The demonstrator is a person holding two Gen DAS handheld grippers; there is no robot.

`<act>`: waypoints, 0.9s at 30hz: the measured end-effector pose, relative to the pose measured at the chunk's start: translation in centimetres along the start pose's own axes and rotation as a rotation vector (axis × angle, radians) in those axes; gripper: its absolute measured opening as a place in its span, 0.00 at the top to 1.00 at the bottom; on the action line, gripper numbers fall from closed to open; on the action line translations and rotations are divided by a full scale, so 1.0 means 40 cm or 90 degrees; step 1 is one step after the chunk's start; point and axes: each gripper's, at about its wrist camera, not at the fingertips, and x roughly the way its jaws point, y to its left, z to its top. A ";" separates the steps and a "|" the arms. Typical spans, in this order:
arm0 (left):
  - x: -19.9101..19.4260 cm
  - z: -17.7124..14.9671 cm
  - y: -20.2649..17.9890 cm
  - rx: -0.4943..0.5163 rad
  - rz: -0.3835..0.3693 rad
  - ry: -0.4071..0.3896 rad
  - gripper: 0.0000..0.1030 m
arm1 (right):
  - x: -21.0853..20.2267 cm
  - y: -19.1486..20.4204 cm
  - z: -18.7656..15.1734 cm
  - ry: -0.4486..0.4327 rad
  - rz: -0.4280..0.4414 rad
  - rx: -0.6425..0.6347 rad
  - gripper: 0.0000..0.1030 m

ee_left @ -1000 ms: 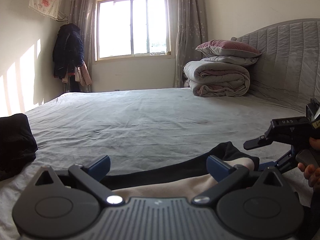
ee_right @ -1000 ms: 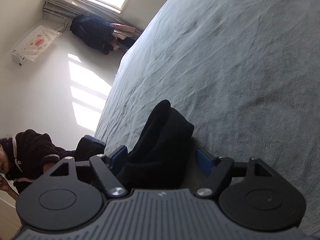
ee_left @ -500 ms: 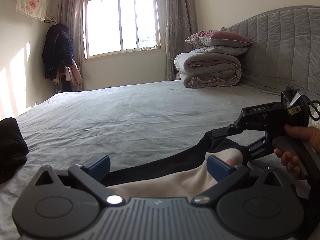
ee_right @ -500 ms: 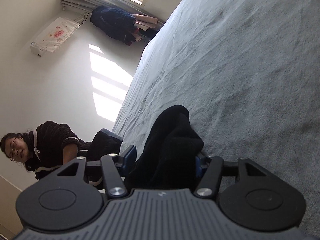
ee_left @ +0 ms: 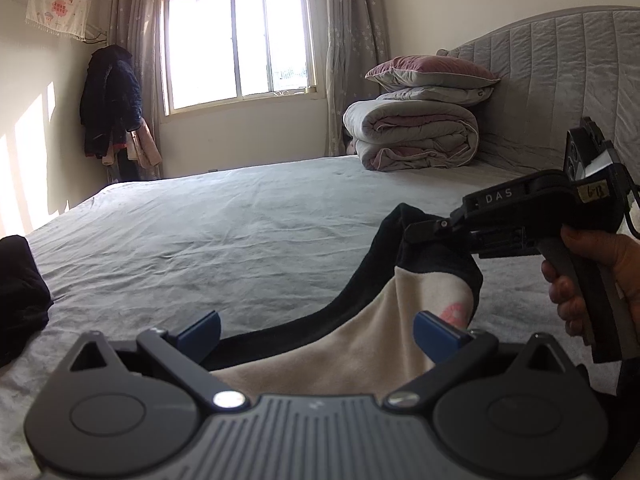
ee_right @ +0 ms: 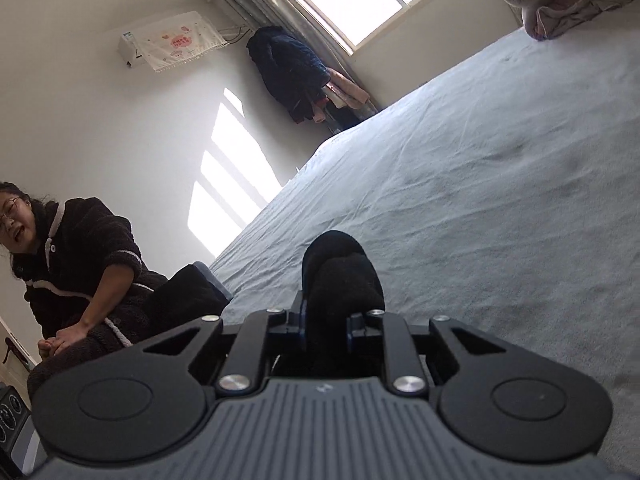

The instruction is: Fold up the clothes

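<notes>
Left gripper (ee_left: pixel 316 334): fingers spread, nothing pinched; the garment (ee_left: pixel 320 360) merely drapes between them at 6 o'clock. Right gripper (ee_right: pixel 326 322): clamped on its black edge, lifted off the bed (ee_left: pixel 240 220) at 3 o'clock. Risk: one-point hold lets cloth sag, bunch or slip.

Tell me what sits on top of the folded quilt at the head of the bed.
Two pillows are stacked on the folded quilt: a grey pillow directly on it and a mauve-topped pillow above that. Anything behind the stack, against the headboard, is hidden.
</notes>
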 end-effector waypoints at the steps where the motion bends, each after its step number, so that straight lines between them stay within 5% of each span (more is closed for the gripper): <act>1: 0.001 -0.001 0.000 0.001 -0.001 0.000 0.00 | -0.002 0.015 0.017 -0.016 -0.009 -0.029 0.81; 9: 0.011 0.003 0.003 -0.005 0.000 0.003 0.00 | 0.034 0.112 0.156 -0.122 -0.097 -0.255 0.81; 16: 0.035 -0.003 -0.006 0.013 0.010 0.022 0.00 | 0.161 0.033 0.216 -0.079 -0.281 -0.386 0.81; 18: 0.042 -0.005 -0.003 0.011 0.012 0.029 0.00 | 0.168 -0.001 0.203 -0.047 -0.317 -0.374 0.80; 20: 0.046 -0.008 0.002 0.011 0.015 0.032 0.00 | 0.175 -0.034 0.190 -0.016 -0.352 -0.362 0.63; 24: 0.050 -0.013 0.022 0.004 0.020 0.038 0.00 | 0.051 -0.055 0.164 -0.052 -0.311 -0.246 0.53; 27: 0.046 -0.016 0.037 -0.003 0.021 0.040 0.00 | -0.066 -0.040 0.132 -0.052 -0.255 -0.166 0.34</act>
